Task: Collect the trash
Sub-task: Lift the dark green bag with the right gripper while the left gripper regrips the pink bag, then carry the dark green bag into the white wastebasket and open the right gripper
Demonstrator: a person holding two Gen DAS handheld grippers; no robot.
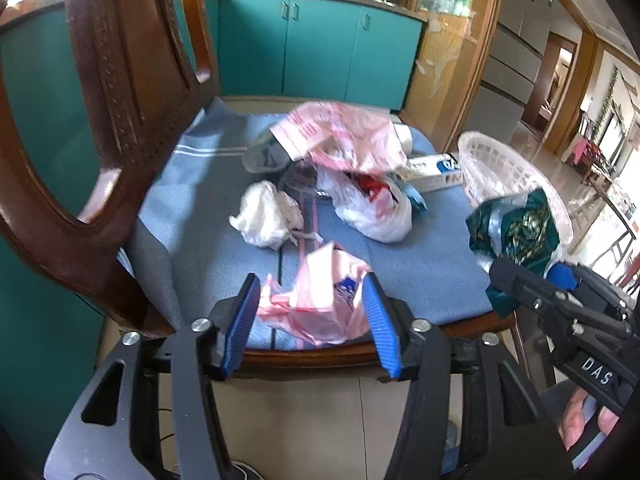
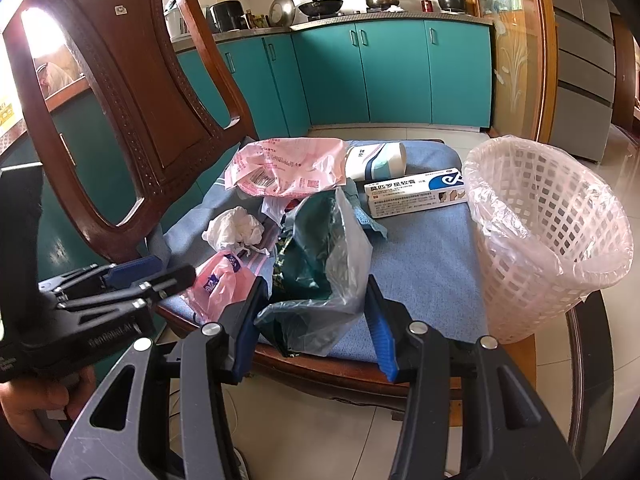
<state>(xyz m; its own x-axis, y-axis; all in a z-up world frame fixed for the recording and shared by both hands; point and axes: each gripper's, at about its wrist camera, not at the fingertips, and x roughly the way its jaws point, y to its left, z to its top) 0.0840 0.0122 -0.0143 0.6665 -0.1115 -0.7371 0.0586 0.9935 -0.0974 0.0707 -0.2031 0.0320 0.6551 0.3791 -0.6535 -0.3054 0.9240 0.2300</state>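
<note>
Gripping a crumpled dark green foil wrapper inside a clear plastic bag (image 2: 316, 256), the right tongs (image 2: 318, 320) hold it lifted above the front edge of the blue cloth cushion (image 2: 424, 272) on the carved brown wooden chair (image 2: 132, 92); judging by the task, it is held there because the white lattice plastic basket lined with a thin clear bag (image 2: 548, 236) stands just to the right, ready to take it. The blue pads press into the bag on both sides at a middling width. The left tongs (image 1: 312, 316) point down at the near edge of the seat with a crumpled pink plastic bag with a blue-printed packet in it (image 1: 320, 304) between their ribbed blue pads; the pink bag looks to rest on the cushion, and whether the pads actually squeeze it I cannot tell, since a little slack shows on the left side. The rest of the trash lies further back on the cushion: a wad of white tissue (image 1: 264, 216), a white plastic bag with red inside (image 1: 368, 204), a larger printed pink plastic bag (image 1: 340, 136) and a white and blue cardboard ointment box (image 2: 416, 192). Both tongs slope downward, side by side, a person's fingers (image 1: 584, 420) wrapped round the right handle.
</note>
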